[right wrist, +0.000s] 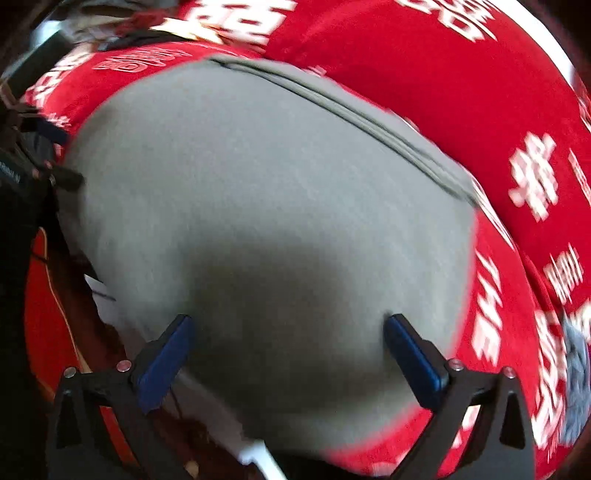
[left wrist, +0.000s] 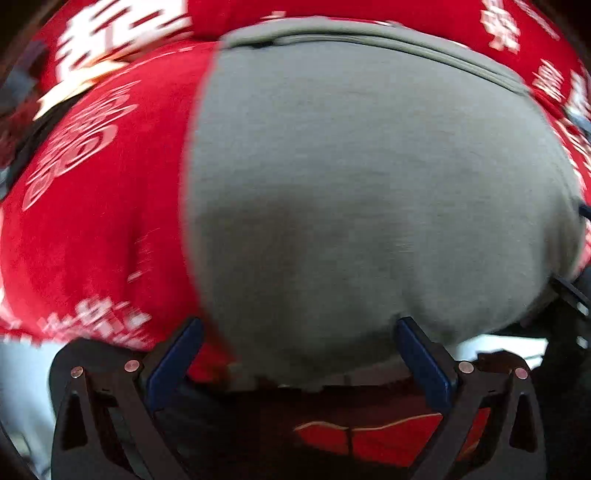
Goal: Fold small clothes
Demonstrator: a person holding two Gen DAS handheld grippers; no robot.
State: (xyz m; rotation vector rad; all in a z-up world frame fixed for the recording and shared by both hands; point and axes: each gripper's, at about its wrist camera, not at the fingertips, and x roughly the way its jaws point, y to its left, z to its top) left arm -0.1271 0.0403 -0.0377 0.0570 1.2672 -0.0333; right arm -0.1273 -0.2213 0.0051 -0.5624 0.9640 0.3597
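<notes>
Grey garment [left wrist: 369, 177], flat, on red cloth [left wrist: 92, 229]

White lettering [left wrist: 122, 33] on the red printed cloth [left wrist: 92, 229]: motion-blurred, unreadable in both views.
Grey garment [left wrist: 369, 184]: near edge hidden behind the left hand-held gripper [left wrist: 299, 325]; kind cannot be told.
Bench: wholly covered by the cloth, edges not visible.
Dark gear [right wrist: 22, 177] at the right view's left edge: cut off, unidentifiable.
Blue-grey patch [right wrist: 576, 373]: blurred, cut off.
</notes>
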